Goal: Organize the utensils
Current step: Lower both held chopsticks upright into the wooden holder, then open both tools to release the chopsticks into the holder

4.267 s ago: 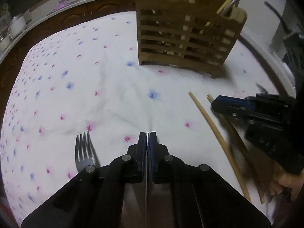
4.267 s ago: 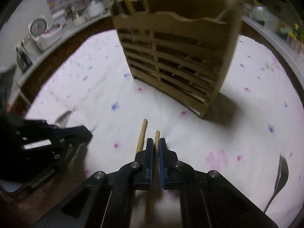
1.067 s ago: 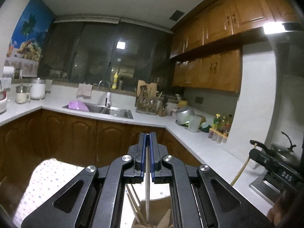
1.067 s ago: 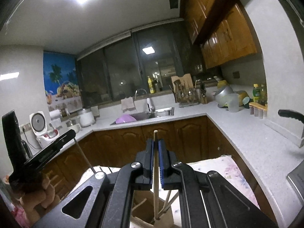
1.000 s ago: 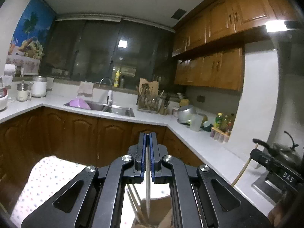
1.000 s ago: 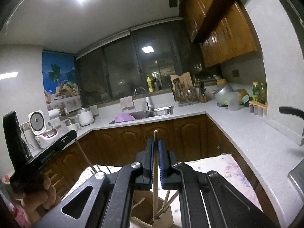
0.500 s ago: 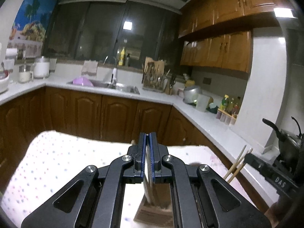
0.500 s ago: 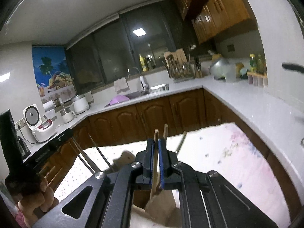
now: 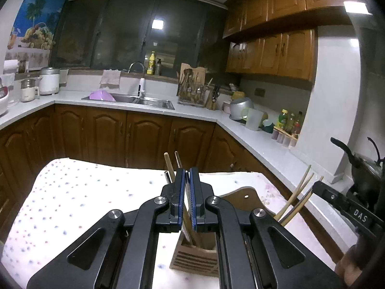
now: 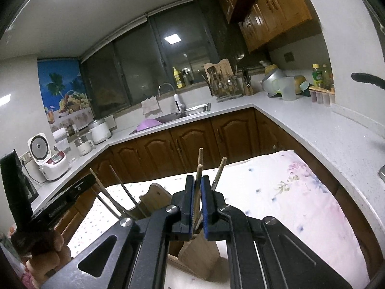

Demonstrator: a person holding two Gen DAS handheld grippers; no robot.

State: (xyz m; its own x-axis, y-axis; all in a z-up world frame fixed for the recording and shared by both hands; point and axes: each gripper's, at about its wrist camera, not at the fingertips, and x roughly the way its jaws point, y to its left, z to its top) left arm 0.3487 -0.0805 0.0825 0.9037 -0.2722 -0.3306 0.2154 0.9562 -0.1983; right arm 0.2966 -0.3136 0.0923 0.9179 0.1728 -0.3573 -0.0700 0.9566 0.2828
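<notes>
Chopsticks [image 10: 197, 187] are sitting between the fingers of the right gripper [image 10: 197, 202], low in the centre of the right wrist view, their tips poking up past the blue pads. The fingers are showing a narrow gap, and it is hard to say whether the pads are gripping the sticks or merely flanking them.

Reading that view from the left: a rice cooker [image 10: 45, 154] is standing on the counter at the left edge, the person's left hand [image 10: 45, 257] is filling the lower left corner, and thin metal utensils [image 10: 115, 195] are leaning out of the wooden holder [image 10: 199, 255], which is standing directly below the right gripper. To the right, the flowered tablecloth [image 10: 300, 204] is spreading toward the counter edge.

In the left wrist view, the tablecloth [image 9: 72, 192] is covering the lower left. At centre, the left gripper [image 9: 187, 192] is hovering above the wooden holder [image 9: 192, 257], its fingers slightly apart with nothing pinched. Two utensil handles [image 9: 169, 166] are rising just left of its fingertips. Right of centre, more chopsticks [image 9: 296, 195] are slanting out of the holder, and the black body of the right gripper [image 9: 346, 209] is crossing the lower right, with a dark kettle [image 9: 363, 173] behind it.
</notes>
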